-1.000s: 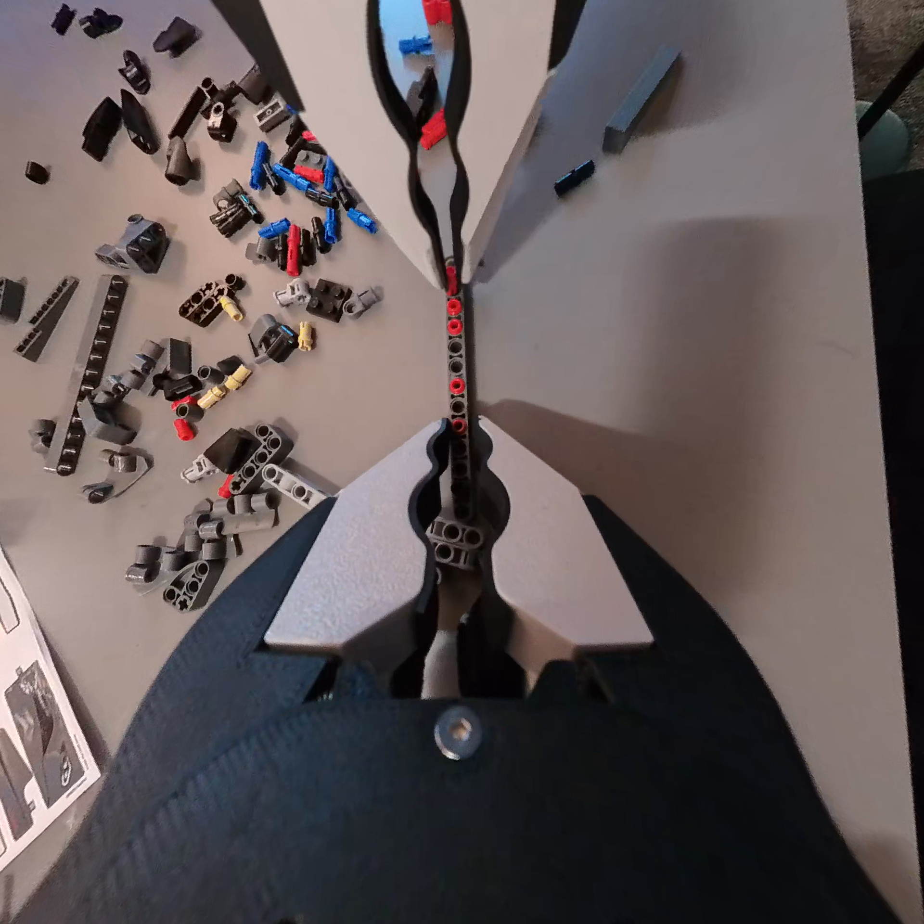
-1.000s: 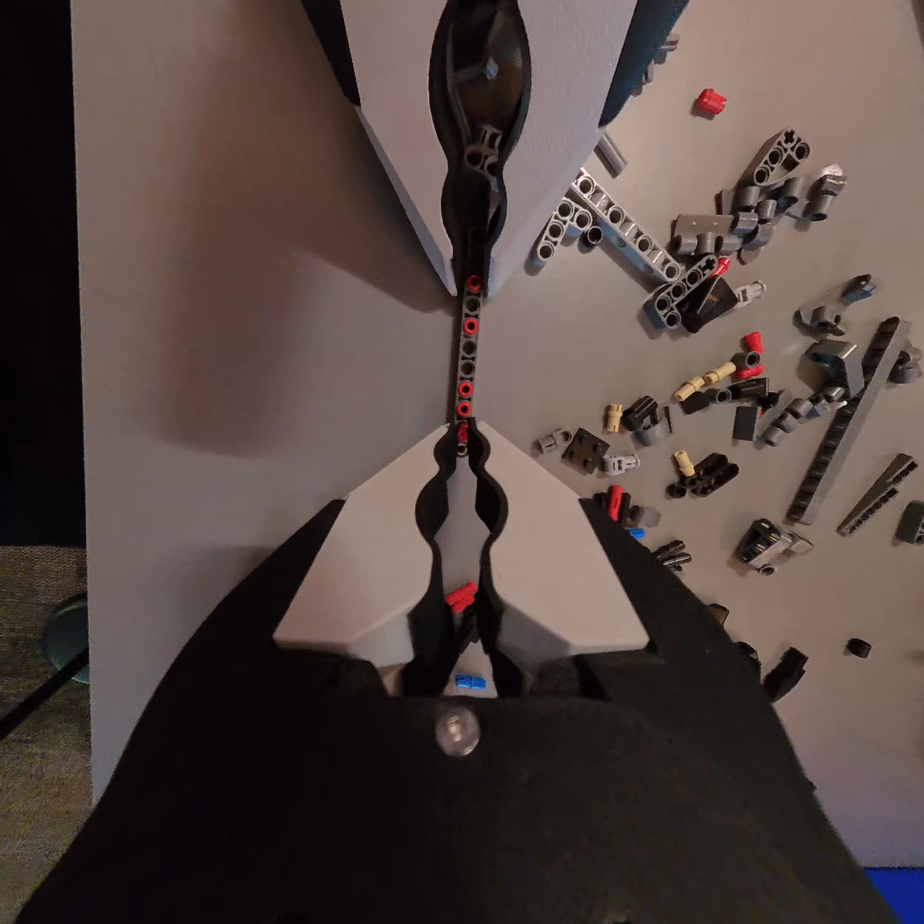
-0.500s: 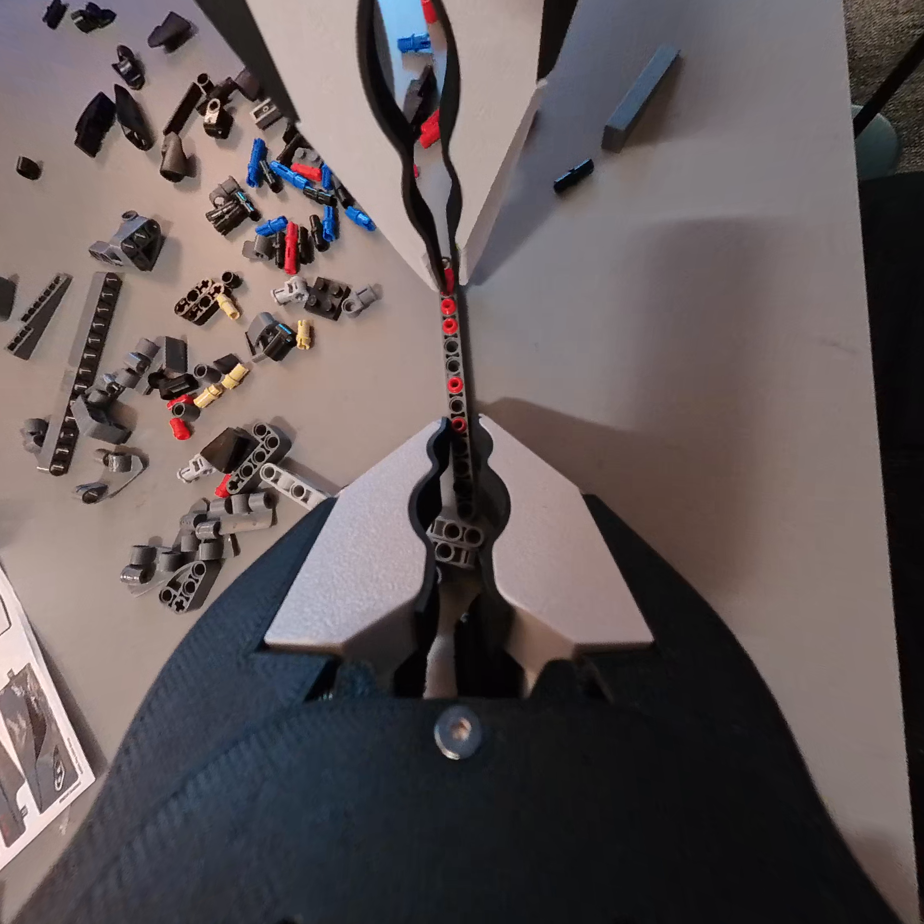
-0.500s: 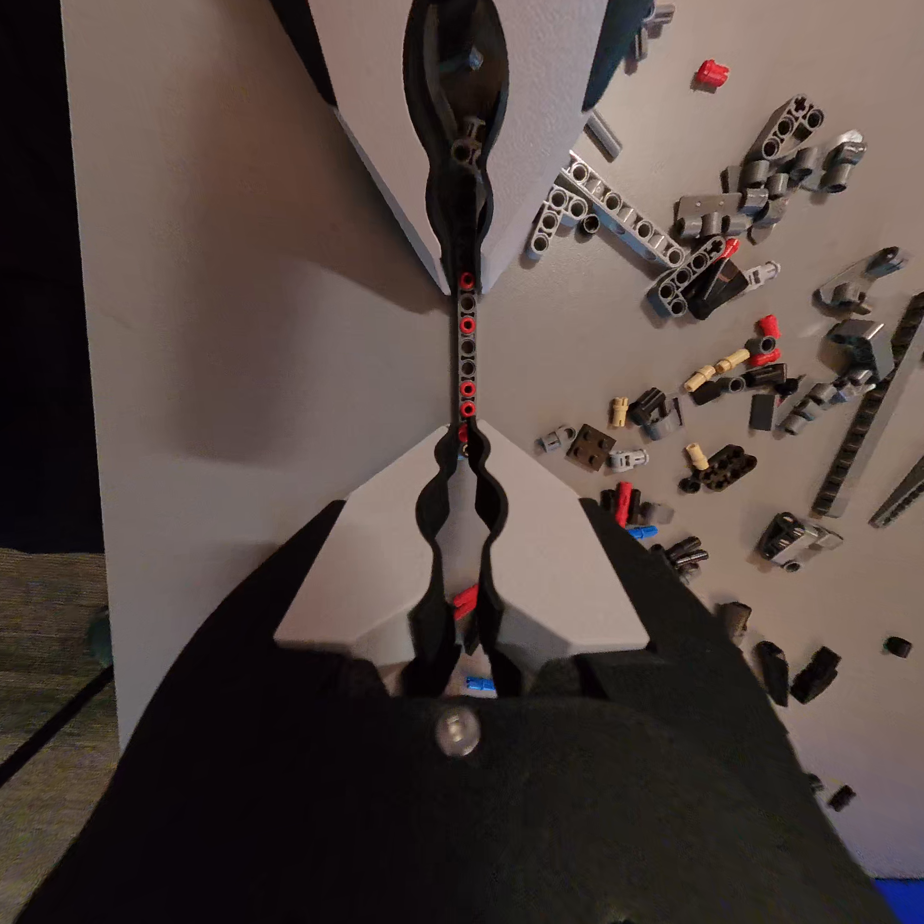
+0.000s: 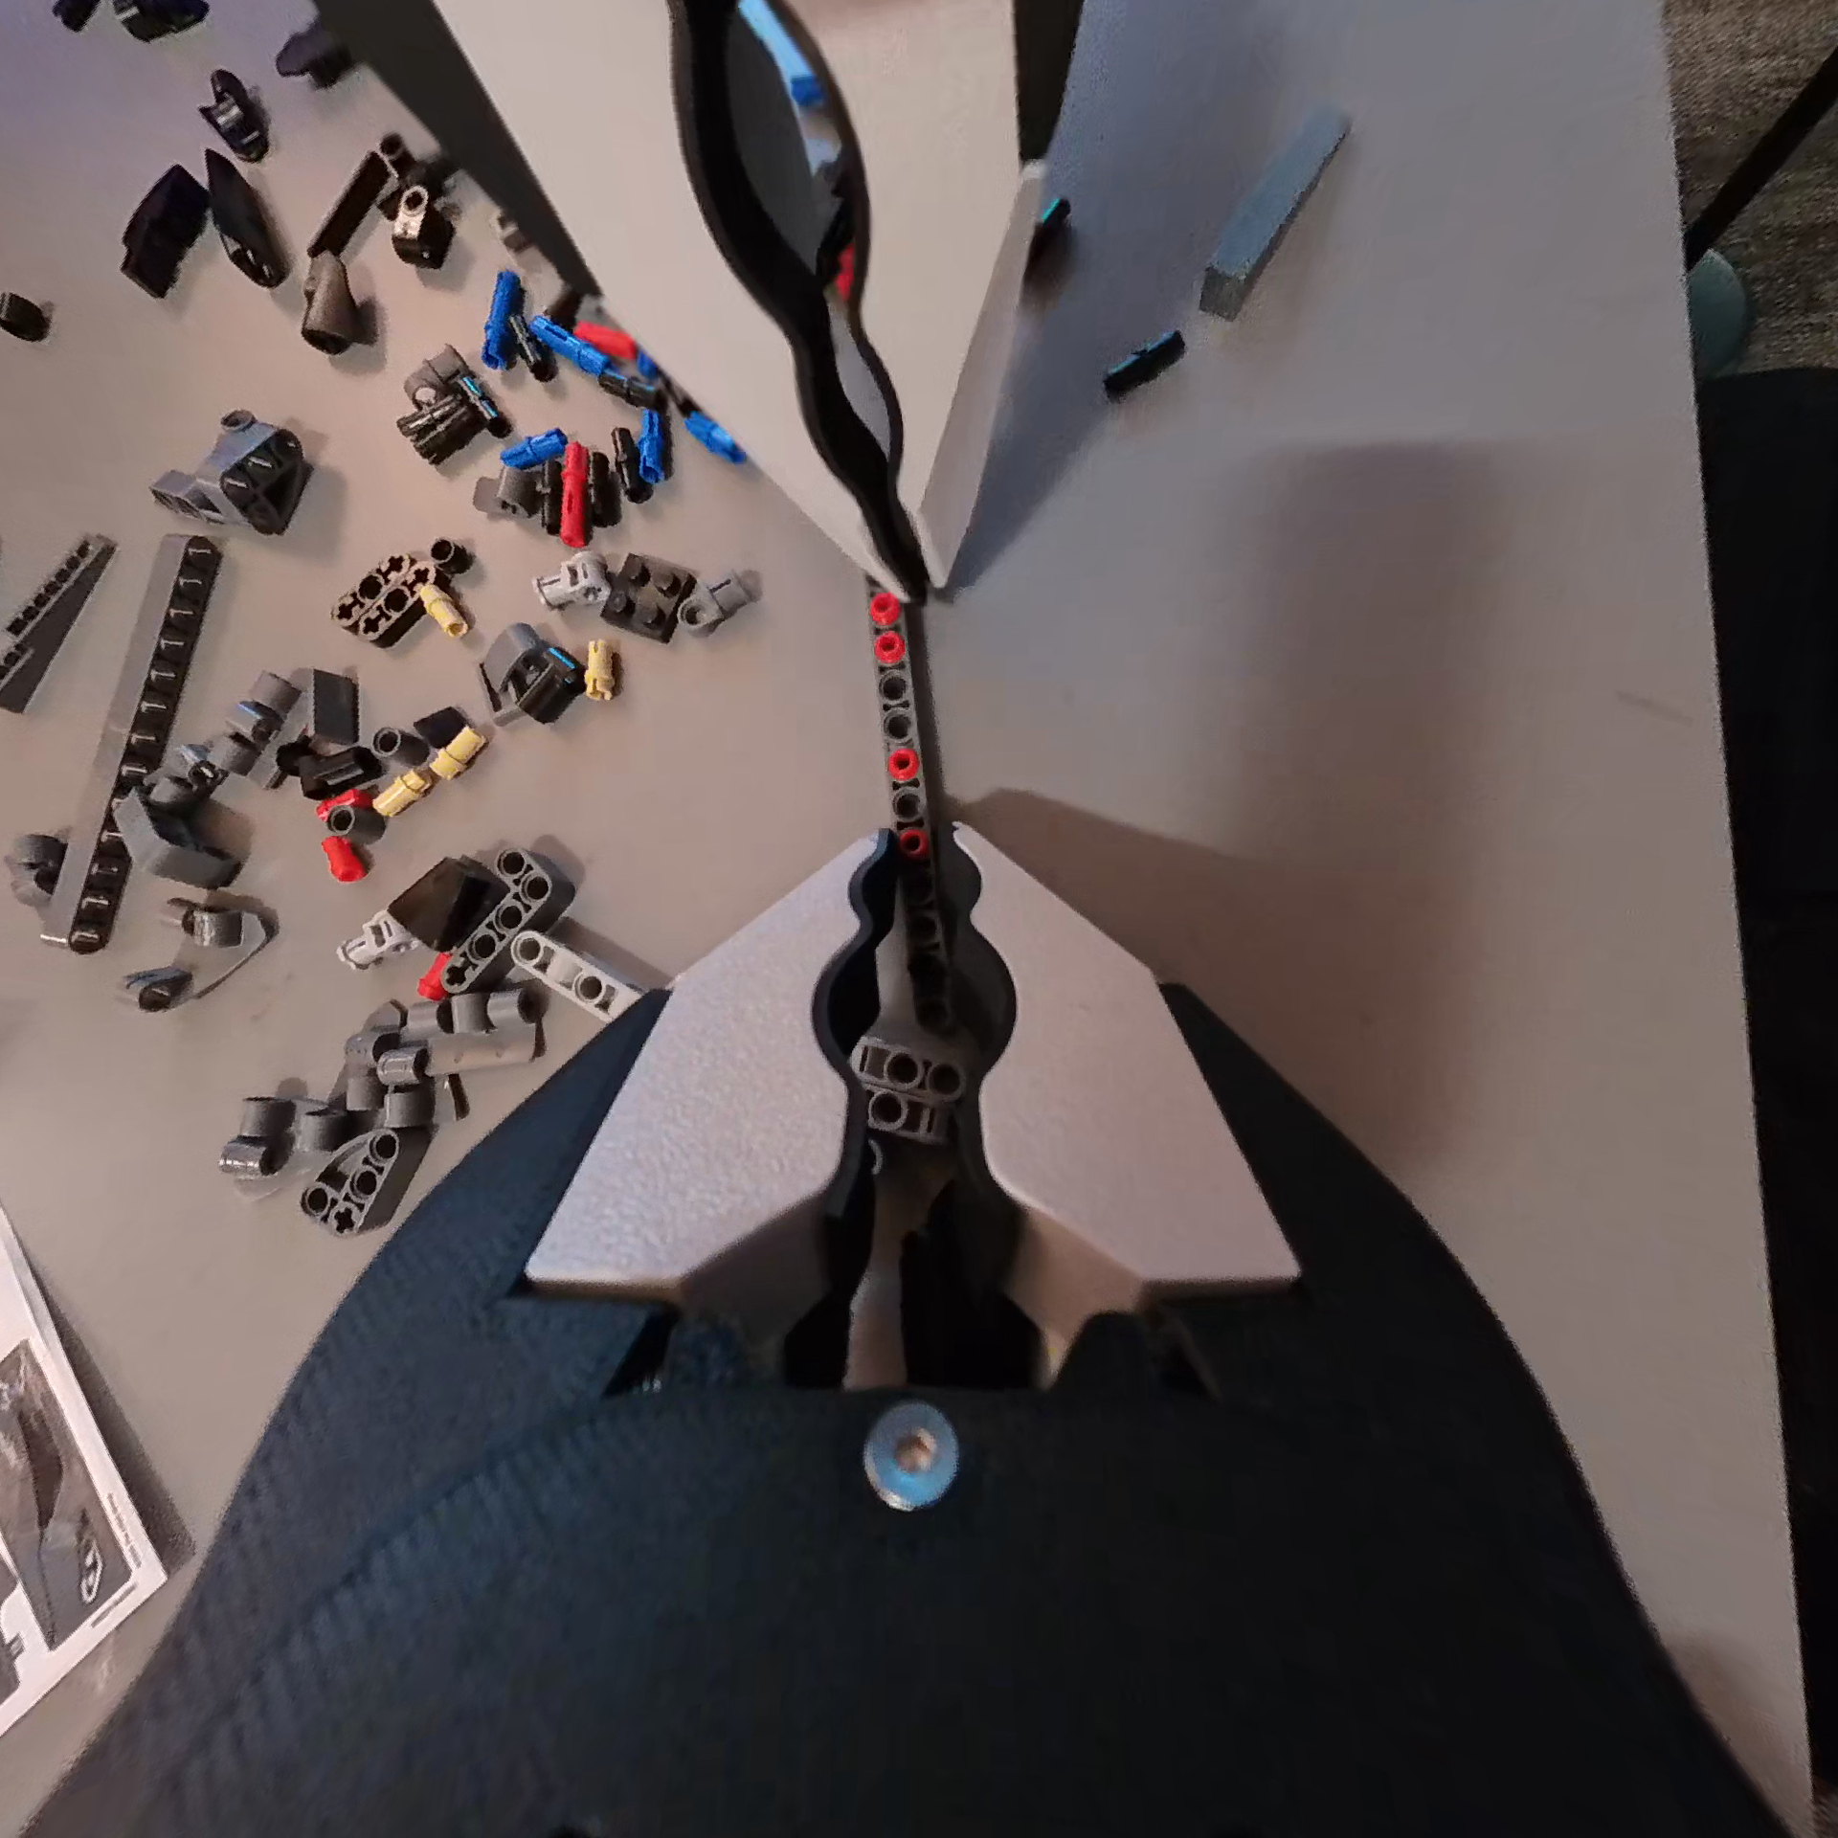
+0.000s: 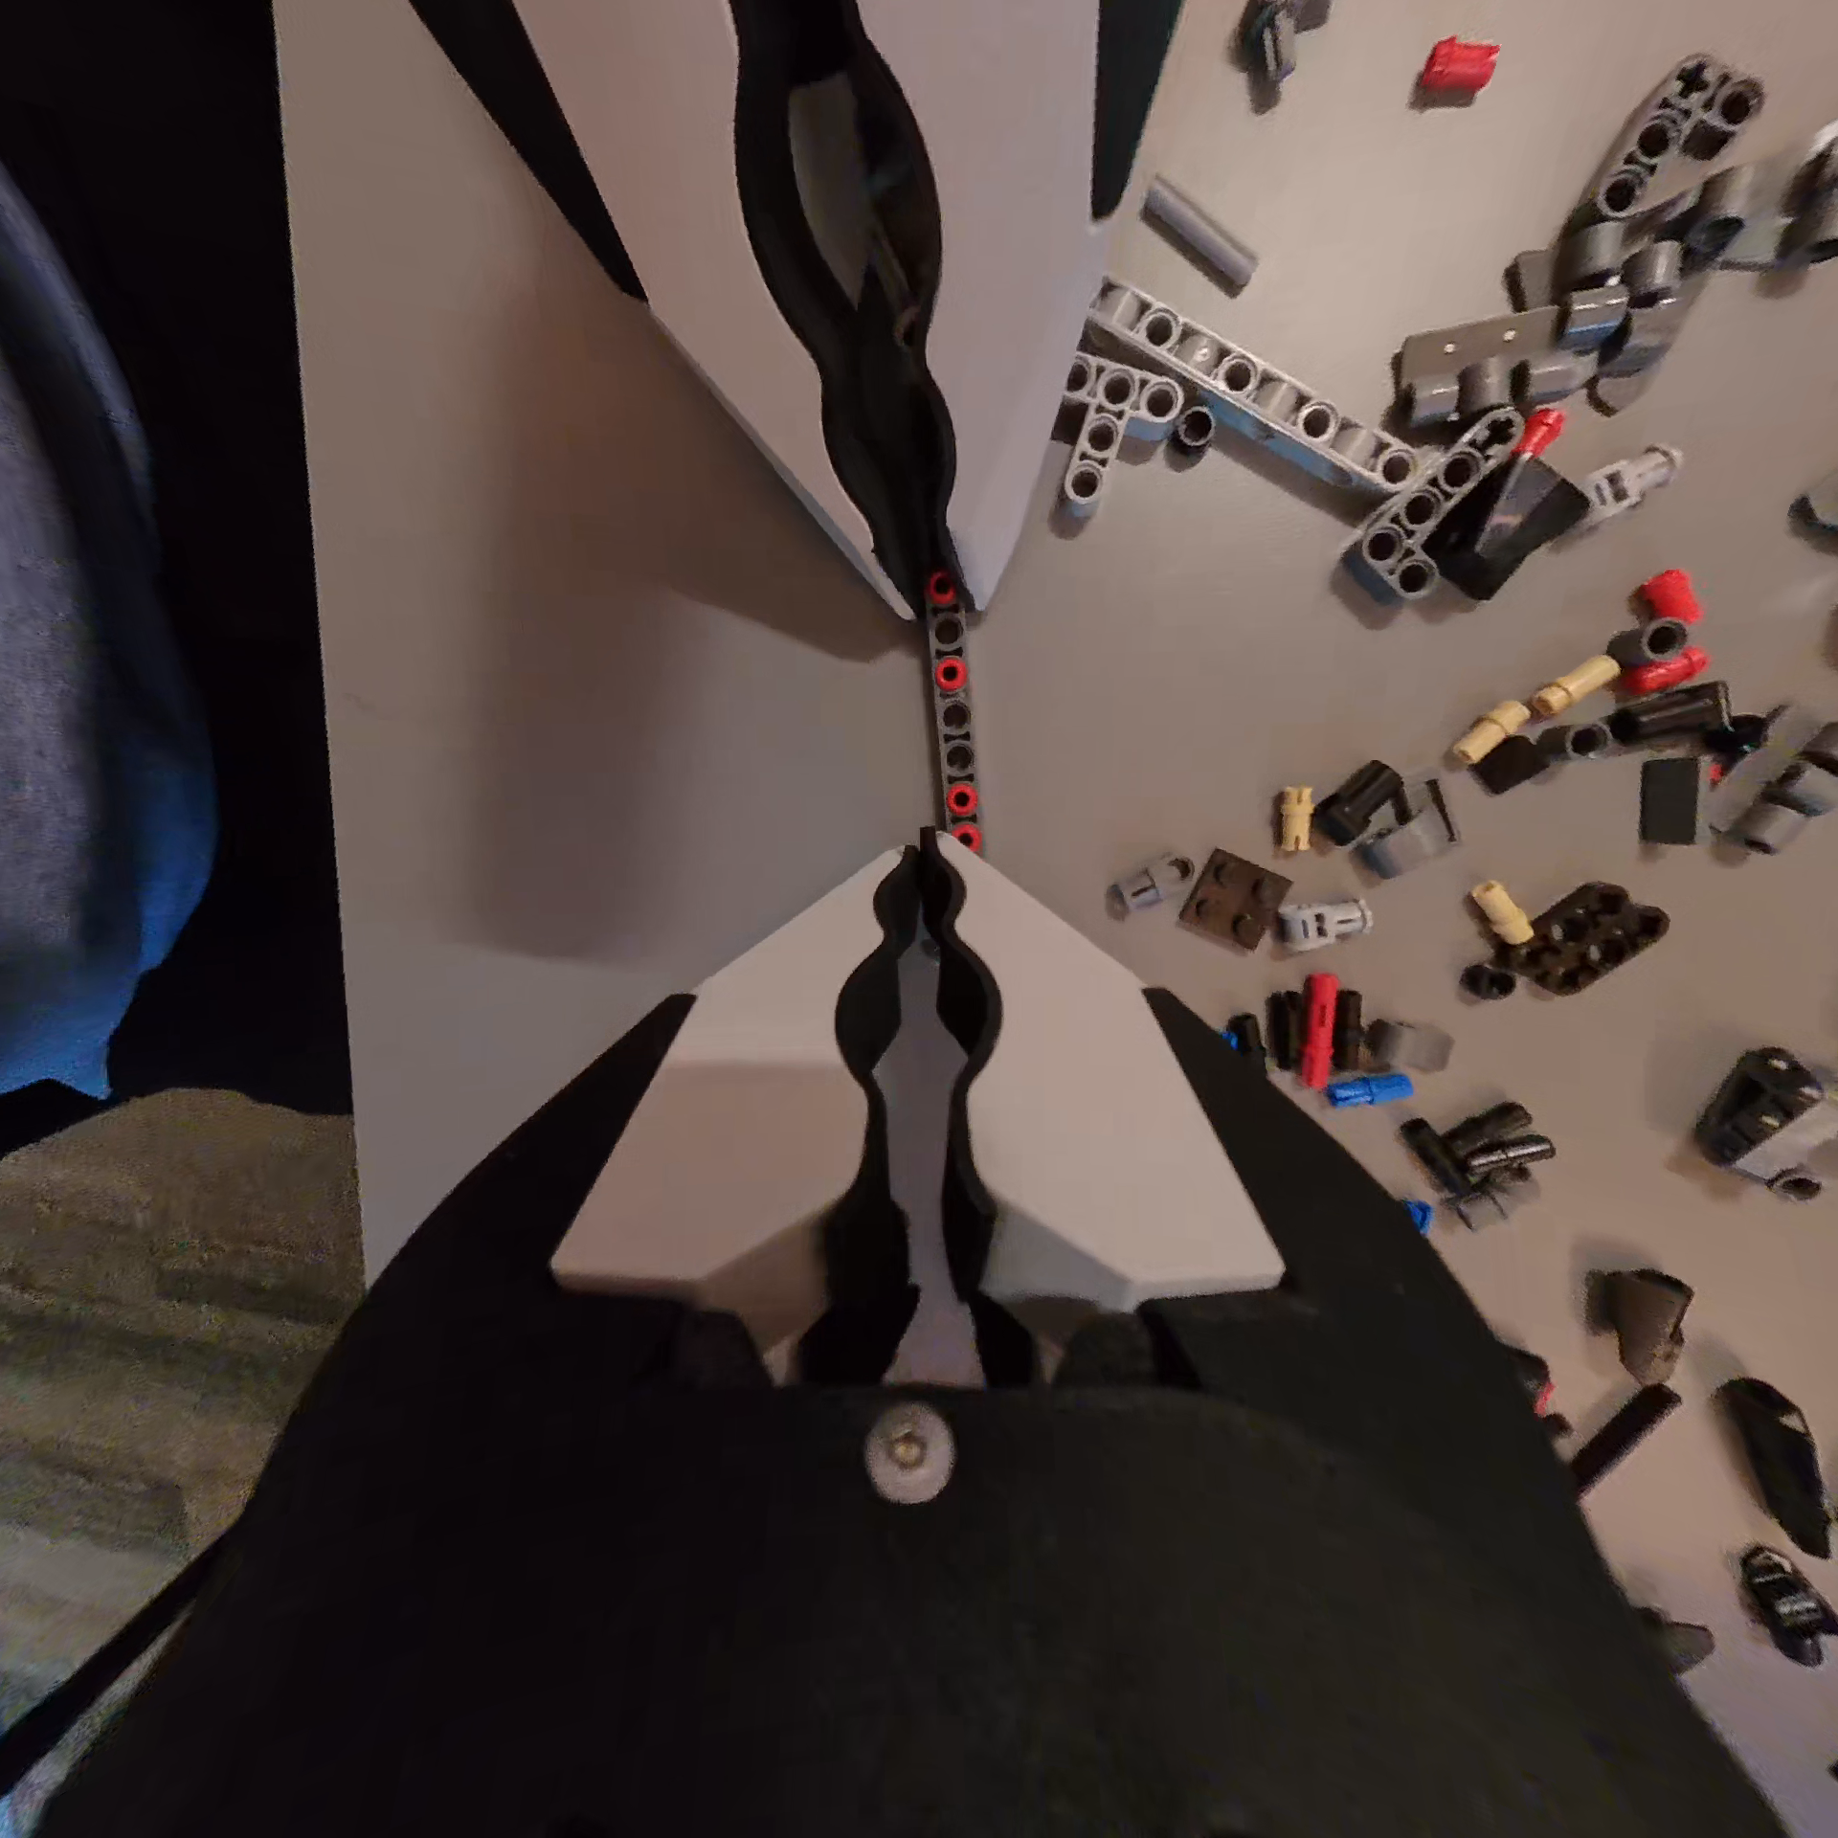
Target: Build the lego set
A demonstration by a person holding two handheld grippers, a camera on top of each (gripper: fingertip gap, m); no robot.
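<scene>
A dark grey beam with holes and several red pins is held between my two grippers above the grey table. My left gripper is shut on its near end, and a grey connector on that end sits between the jaws. My right gripper faces it, shut on the beam's far end. In the right wrist view the beam runs from my right gripper to the left gripper. How the right tips hold the beam's end is hard to tell.
Several loose black, grey, blue, red and tan parts lie left of the beam and also show in the right wrist view. An instruction booklet lies near left. A long grey bar and a black pin lie far right. A person's sleeve is beyond the table edge. My hands' fingertips stand some 5 cm from each other.
Both grippers still hold the beam. The right gripper has tilted and moved closer to the table, so the loose parts look larger in its view. A sleeve has come into that view.
</scene>
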